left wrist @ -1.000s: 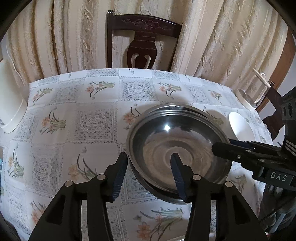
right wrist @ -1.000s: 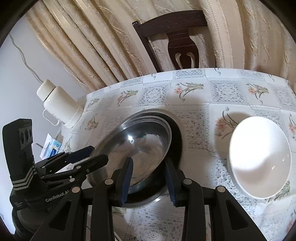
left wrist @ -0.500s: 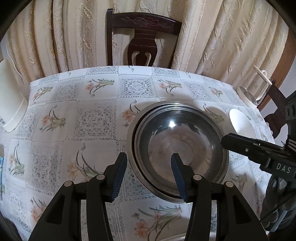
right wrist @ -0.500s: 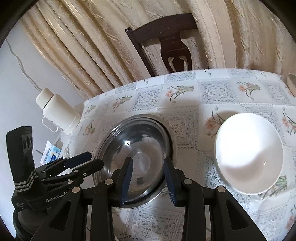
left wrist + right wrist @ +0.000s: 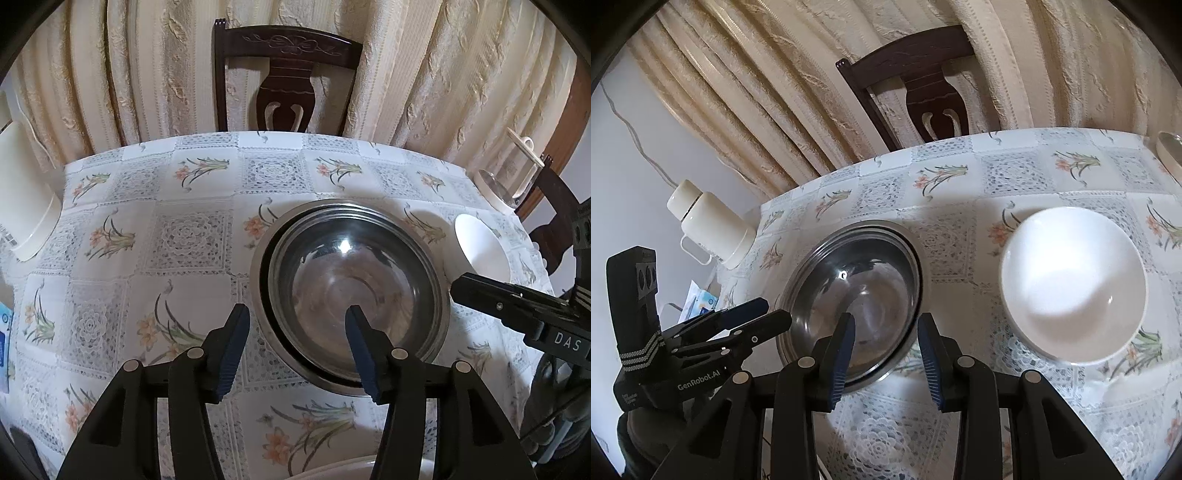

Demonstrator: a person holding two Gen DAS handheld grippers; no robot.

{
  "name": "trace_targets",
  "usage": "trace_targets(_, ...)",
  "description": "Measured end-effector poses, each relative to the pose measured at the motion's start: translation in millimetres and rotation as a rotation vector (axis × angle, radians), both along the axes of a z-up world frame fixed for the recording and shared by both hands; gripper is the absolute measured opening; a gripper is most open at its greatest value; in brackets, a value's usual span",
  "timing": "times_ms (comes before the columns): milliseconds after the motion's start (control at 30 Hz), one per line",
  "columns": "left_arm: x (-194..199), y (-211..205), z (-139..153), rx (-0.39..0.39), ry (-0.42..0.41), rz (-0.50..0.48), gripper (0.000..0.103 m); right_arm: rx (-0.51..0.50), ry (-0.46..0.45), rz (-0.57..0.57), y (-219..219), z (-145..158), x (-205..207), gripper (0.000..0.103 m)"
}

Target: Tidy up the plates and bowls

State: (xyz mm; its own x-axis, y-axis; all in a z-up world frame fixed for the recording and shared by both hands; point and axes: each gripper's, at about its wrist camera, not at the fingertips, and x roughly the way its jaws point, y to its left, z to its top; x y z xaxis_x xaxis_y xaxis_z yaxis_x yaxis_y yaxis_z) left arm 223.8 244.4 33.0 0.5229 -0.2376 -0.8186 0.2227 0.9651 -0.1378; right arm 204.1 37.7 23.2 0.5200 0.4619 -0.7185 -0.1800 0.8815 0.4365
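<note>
Floral tablecloth [image 5: 192,236], curtains behind. Nested steel bowls [image 5: 351,291] sit mid-table, just beyond my left gripper [image 5: 295,343] and right gripper [image 5: 886,350], both open and empty; white bowl [image 5: 1071,284] lies right.

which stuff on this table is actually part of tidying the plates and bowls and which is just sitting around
Part of the job:
- nested shiny steel bowls
- round white ceramic bowl
- open left gripper and open right gripper

Just lying about:
- cream vacuum flask with handle
- clear glass jug with white lid
- dark carved wooden chair
- blue-and-white packet
</note>
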Motion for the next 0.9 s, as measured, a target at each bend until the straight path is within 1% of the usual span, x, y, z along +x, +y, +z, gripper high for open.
trace_targets(100, -0.7, -4.3, 0.8, 0.006, 0.008, 0.001, 0.06, 0.007, 0.004, -0.003, -4.6, -1.7, -2.7, 0.038)
trace_targets(200, -2.0, -8.4, 2.4, 0.026, 0.0, 0.004, 0.06, 0.015, 0.009, -0.01, -9.8, -3.6, -5.2, 0.039)
trace_targets(233, -2.9, -9.9, 3.3, 0.035, -0.004, 0.003, 0.06, 0.018, 0.012, -0.013, -11.9, -4.5, -6.0, 0.04)
trace_targets(300, -3.9, -12.6, 4.0, 0.045, -0.009, 0.001, 0.06, 0.023, 0.015, -0.019, -16.2, -6.1, -7.0, 0.045)
trace_targets(367, -5.4, -15.1, 5.5, 0.059, -0.016, -0.002, 0.06, 0.031, 0.014, -0.027, -21.3, -7.2, -8.5, 0.046)
trace_targets(533, -10.6, -24.6, 10.5, 0.084, -0.038, -0.015, 0.06, 0.045, 0.003, -0.037, -30.8, -7.3, -15.0, 0.047)
trace_targets(733, -16.3, -41.9, 17.2, 0.111, -0.062, -0.045, 0.06, 0.025, -0.035, -0.057, -43.0, -2.3, -23.8, 0.047)
trace_targets(900, -19.8, -56.2, 21.3, 0.125, -0.069, -0.069, 0.06, 0.046, -0.043, -0.09, -59.9, -1.2, -27.8, 0.047)
